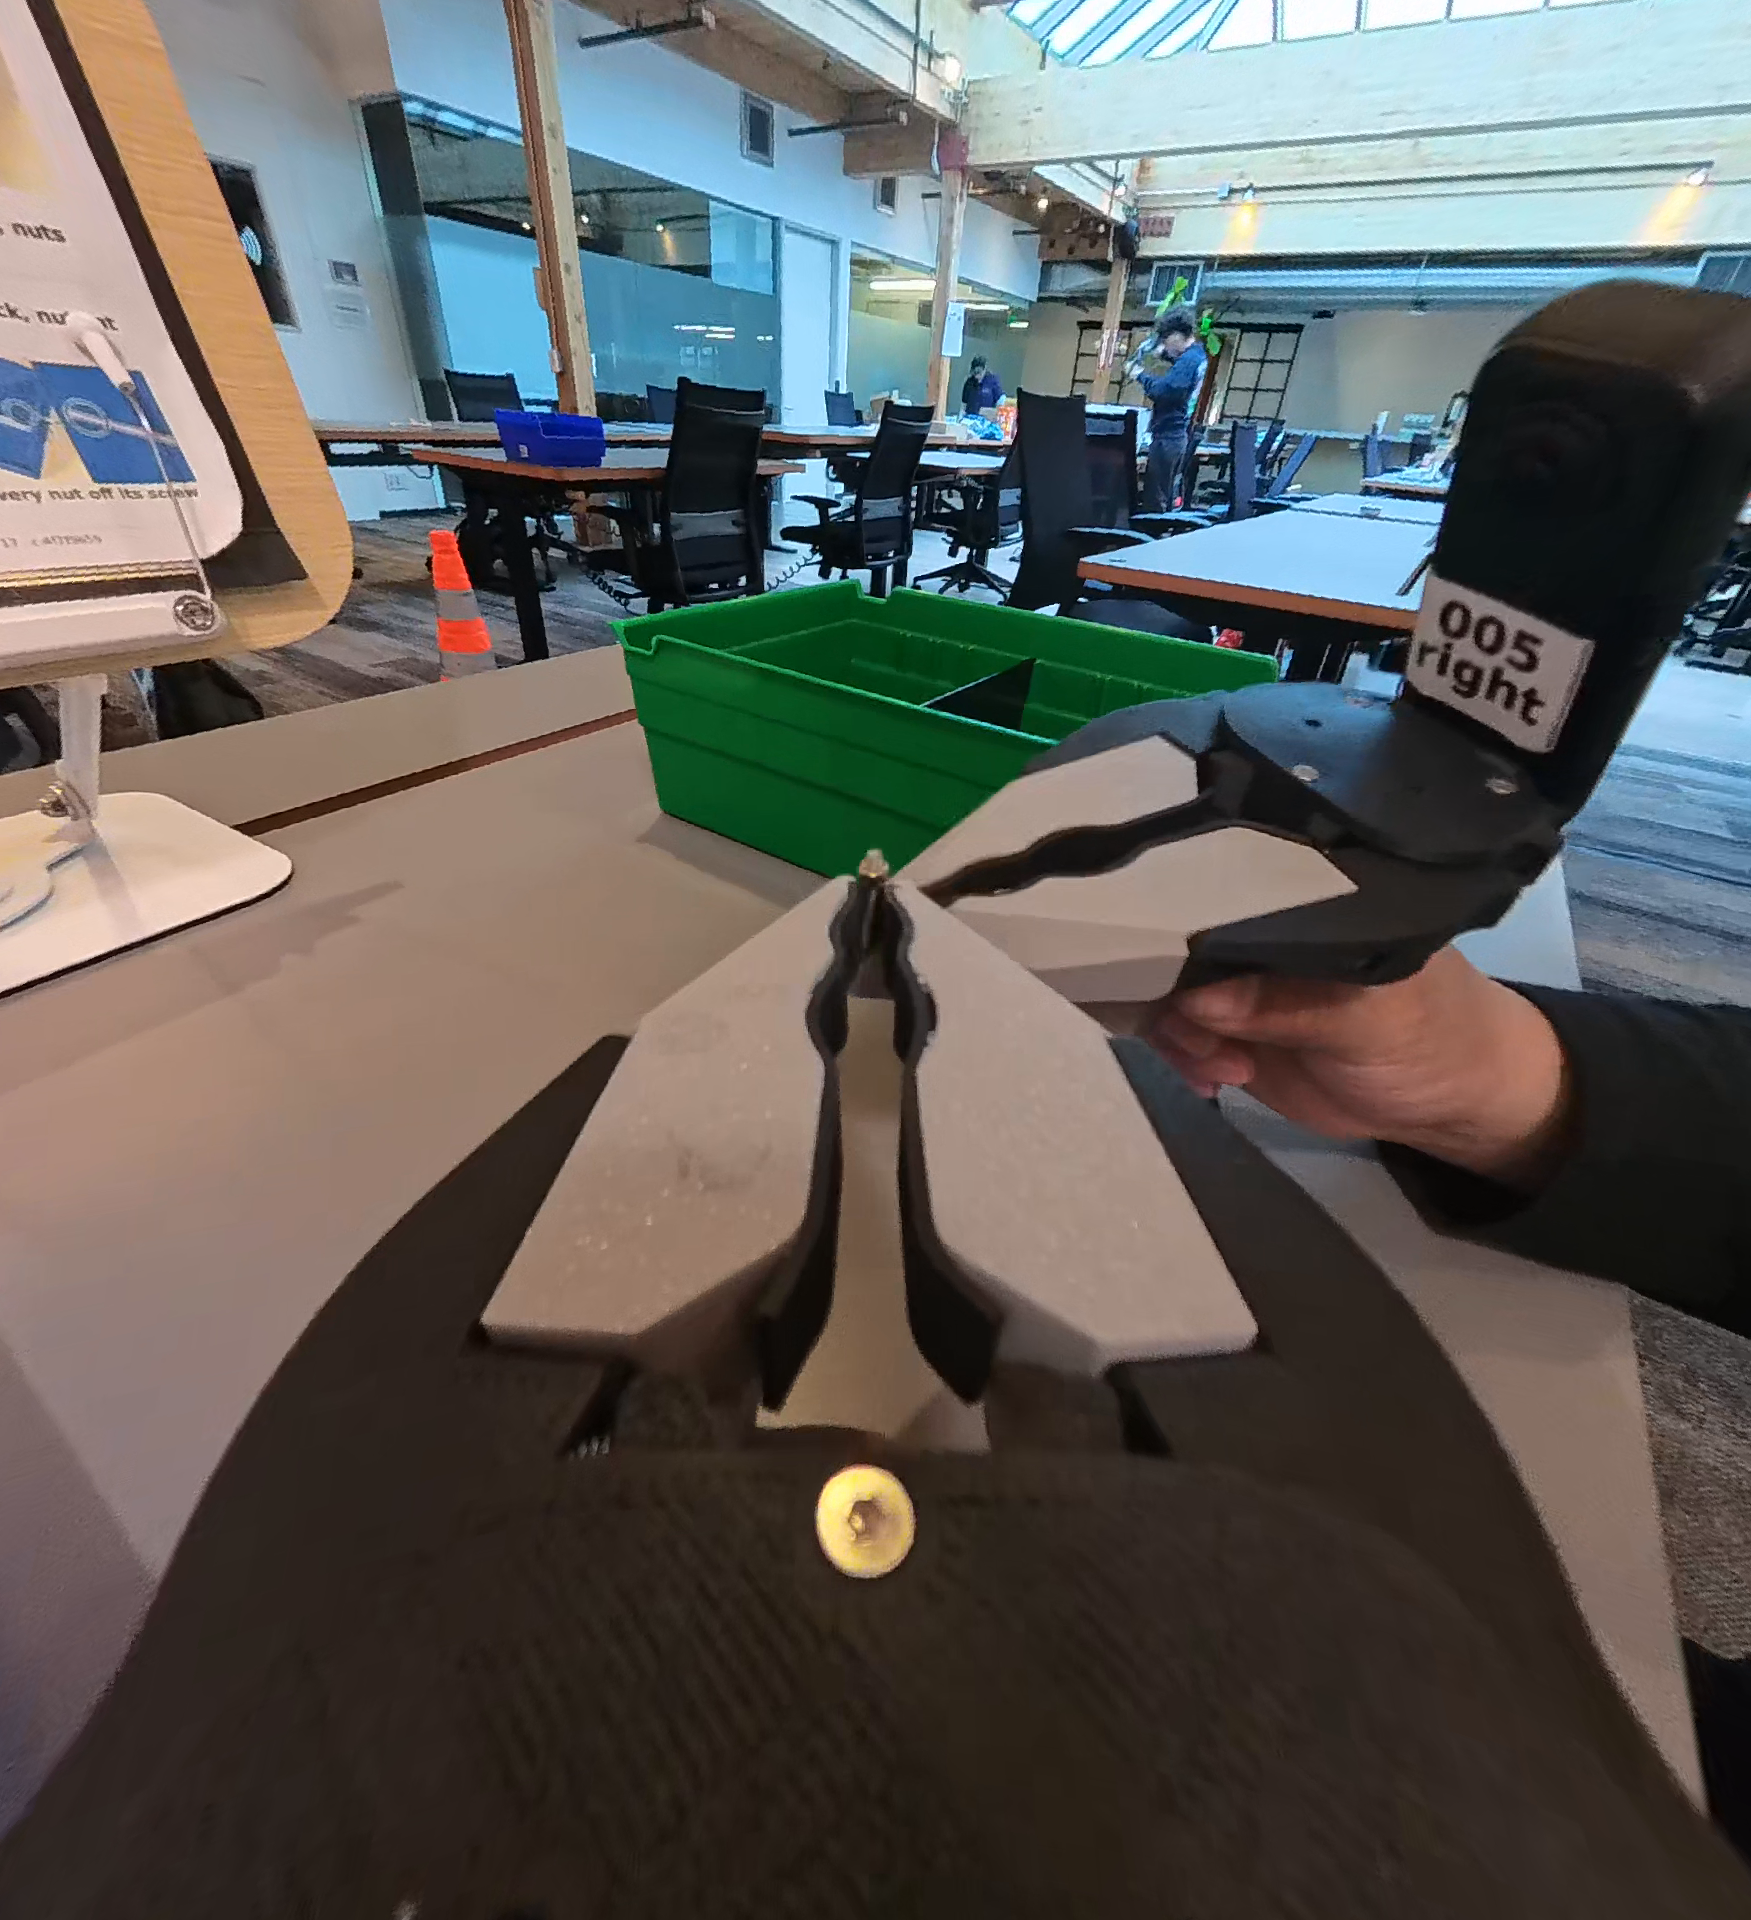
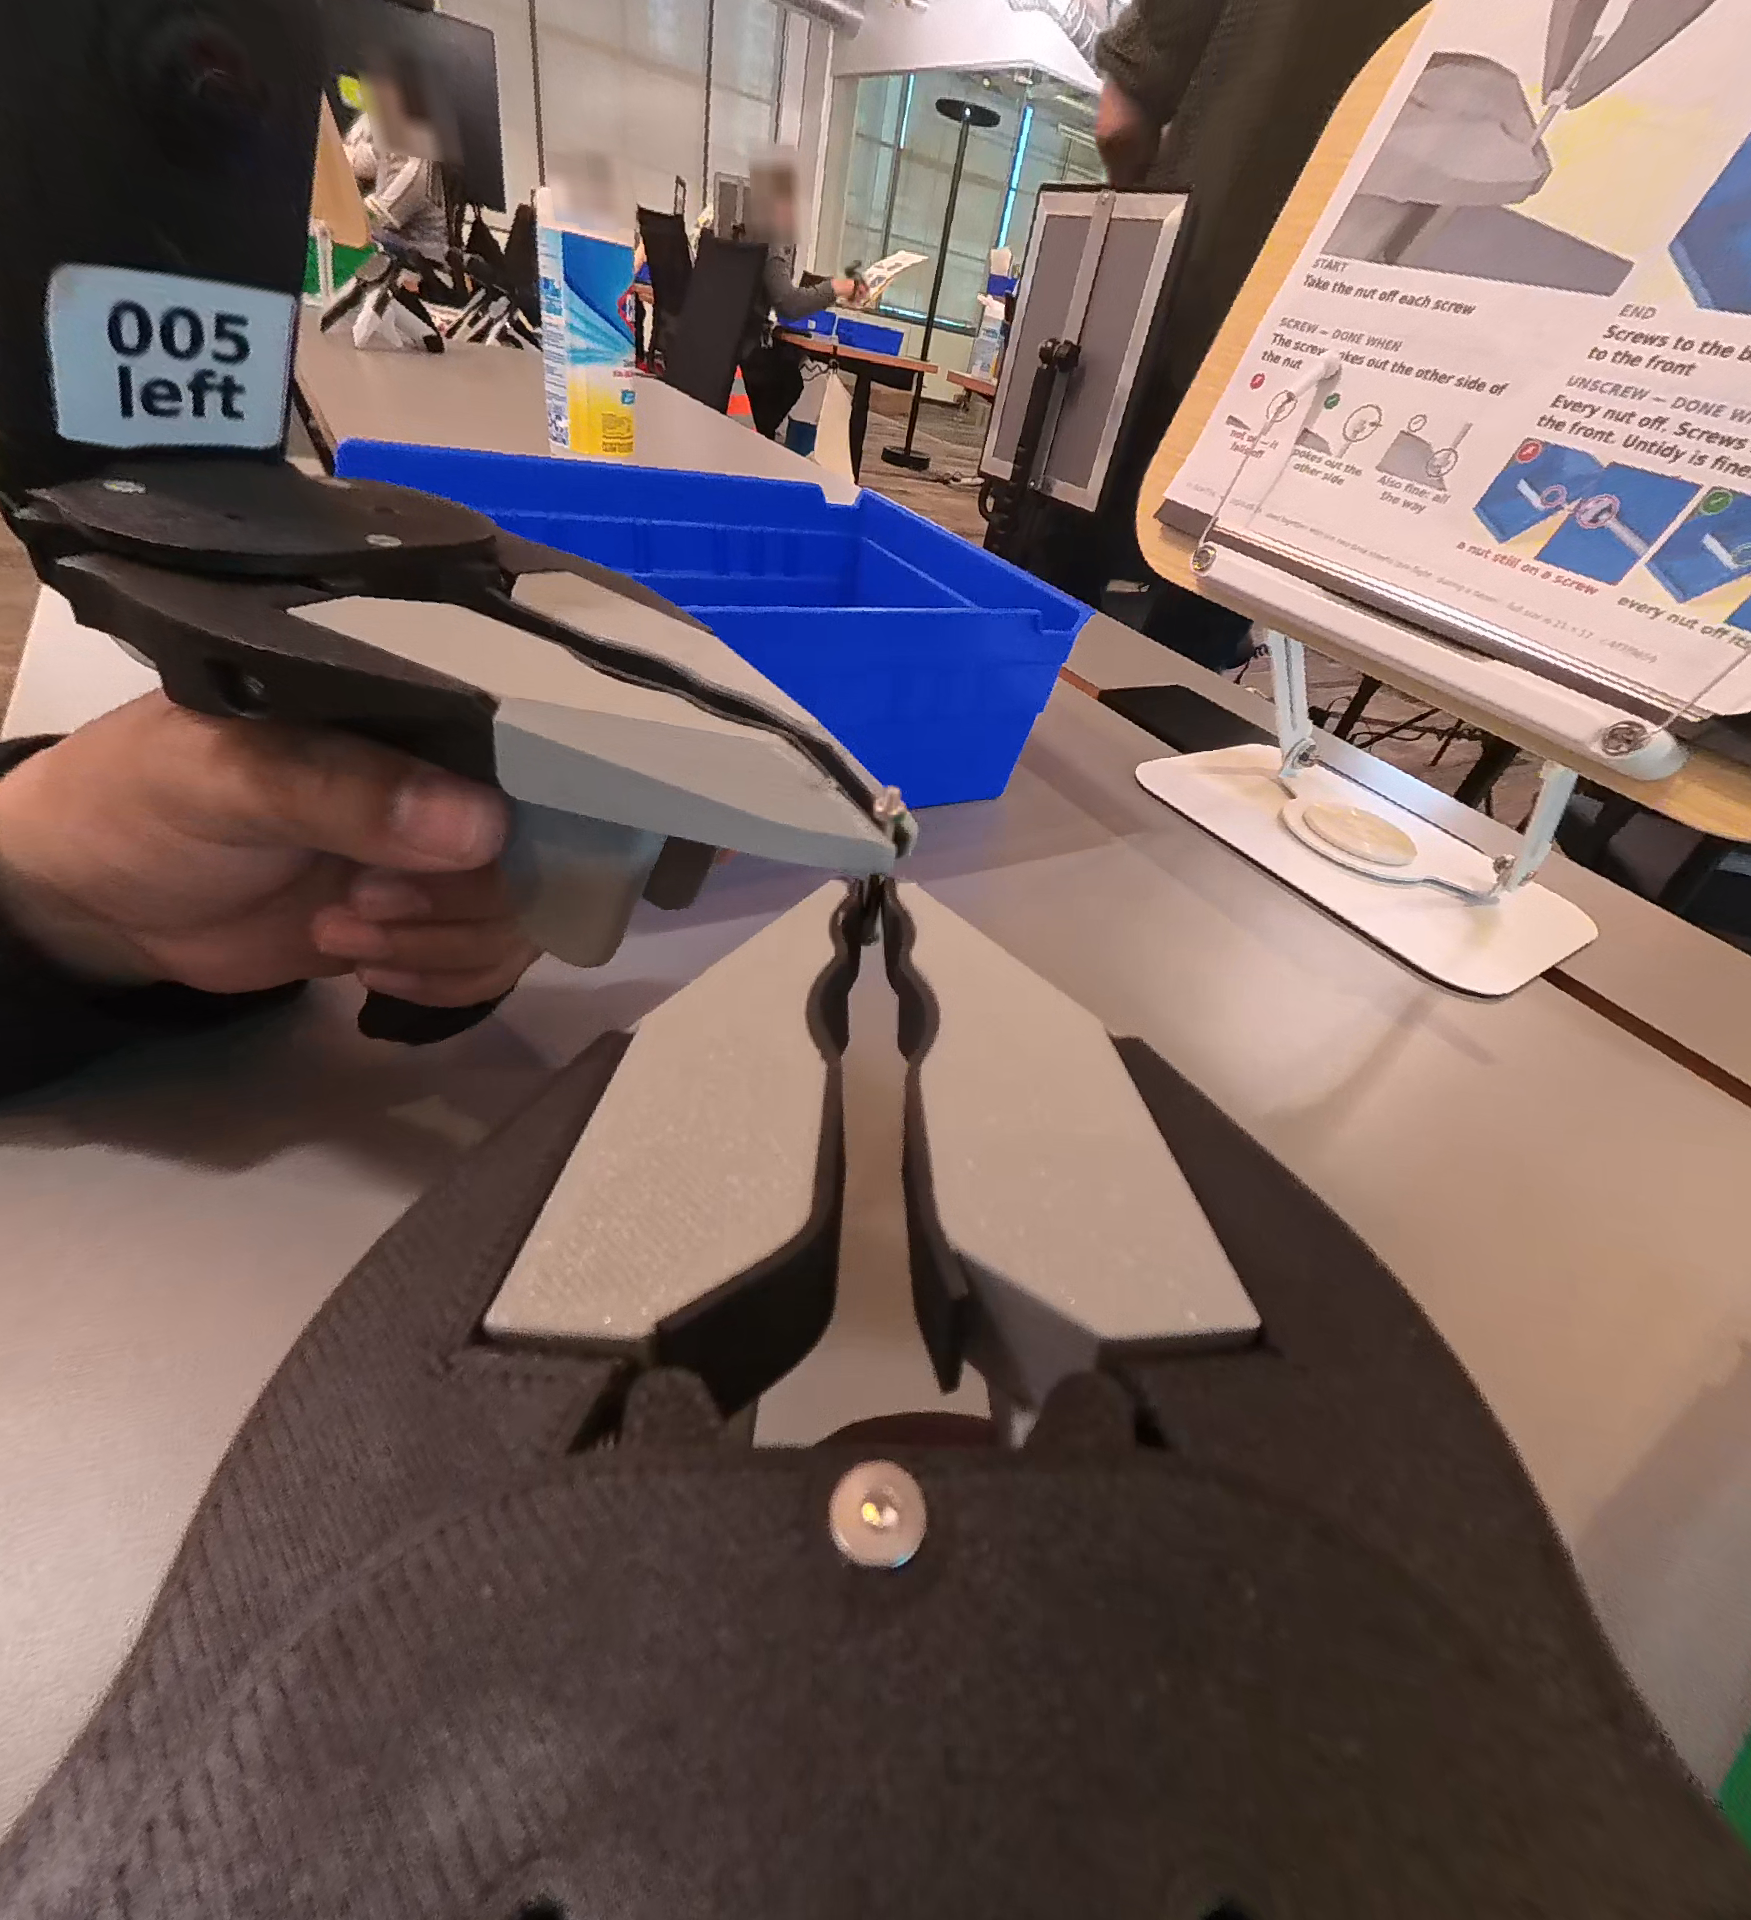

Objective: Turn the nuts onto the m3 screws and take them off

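My left gripper [image 1: 869, 902] is shut on a small m3 screw [image 1: 872, 864], whose end pokes out above the fingertips. It holds the screw in the air above the grey table [image 1: 383, 987]. My right gripper [image 2: 871, 912] is shut, and its tips meet the lower end of the same screw [image 2: 890, 805], pinching a small dark piece that looks like the nut [image 2: 869, 906]. The two grippers meet tip to tip at about a right angle. The right gripper also shows in the left wrist view [image 1: 938, 885], and the left gripper in the right wrist view [image 2: 886, 836].
A green divided bin [image 1: 798, 748] stands just behind the grippers. A blue divided bin [image 2: 850, 644] stands on the left gripper's side. An instruction sheet on a white stand [image 2: 1370, 862] is at the table's edge, and a tall canister [image 2: 588, 343] stands farther back. My two grippers' fingertips are within a few centimetres of each other.
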`<state>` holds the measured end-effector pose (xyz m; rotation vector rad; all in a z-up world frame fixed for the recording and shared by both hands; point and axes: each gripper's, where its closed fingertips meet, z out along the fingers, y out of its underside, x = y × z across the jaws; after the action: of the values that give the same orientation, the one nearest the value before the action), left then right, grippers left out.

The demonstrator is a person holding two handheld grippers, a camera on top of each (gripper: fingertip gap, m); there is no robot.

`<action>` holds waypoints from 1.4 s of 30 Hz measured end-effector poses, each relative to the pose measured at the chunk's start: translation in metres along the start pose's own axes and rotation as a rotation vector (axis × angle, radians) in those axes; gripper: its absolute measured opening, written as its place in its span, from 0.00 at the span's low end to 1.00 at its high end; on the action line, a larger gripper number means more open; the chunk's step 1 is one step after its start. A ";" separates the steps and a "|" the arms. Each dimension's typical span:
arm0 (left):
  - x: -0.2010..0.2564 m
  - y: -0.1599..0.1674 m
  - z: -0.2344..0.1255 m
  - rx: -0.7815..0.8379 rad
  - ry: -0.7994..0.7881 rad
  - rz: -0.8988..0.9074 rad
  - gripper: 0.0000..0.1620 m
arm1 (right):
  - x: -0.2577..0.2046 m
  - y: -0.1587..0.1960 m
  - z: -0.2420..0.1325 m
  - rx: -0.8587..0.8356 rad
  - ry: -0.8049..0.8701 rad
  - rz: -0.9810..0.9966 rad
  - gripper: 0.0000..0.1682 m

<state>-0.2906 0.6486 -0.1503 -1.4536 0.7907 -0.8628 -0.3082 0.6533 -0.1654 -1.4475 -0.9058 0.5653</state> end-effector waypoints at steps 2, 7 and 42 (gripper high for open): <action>-0.002 0.001 0.000 -0.007 -0.013 0.005 0.00 | -0.001 0.002 0.001 -0.007 -0.010 0.011 0.01; -0.010 0.001 -0.002 -0.011 -0.052 0.001 0.00 | 0.007 0.001 -0.004 0.005 -0.011 0.054 0.06; -0.003 0.035 0.011 -0.183 -0.081 0.129 0.03 | 0.009 0.003 -0.004 0.016 -0.134 0.328 0.00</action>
<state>-0.2817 0.6541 -0.1852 -1.5690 0.9106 -0.6428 -0.2997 0.6581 -0.1664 -1.5687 -0.7681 0.9199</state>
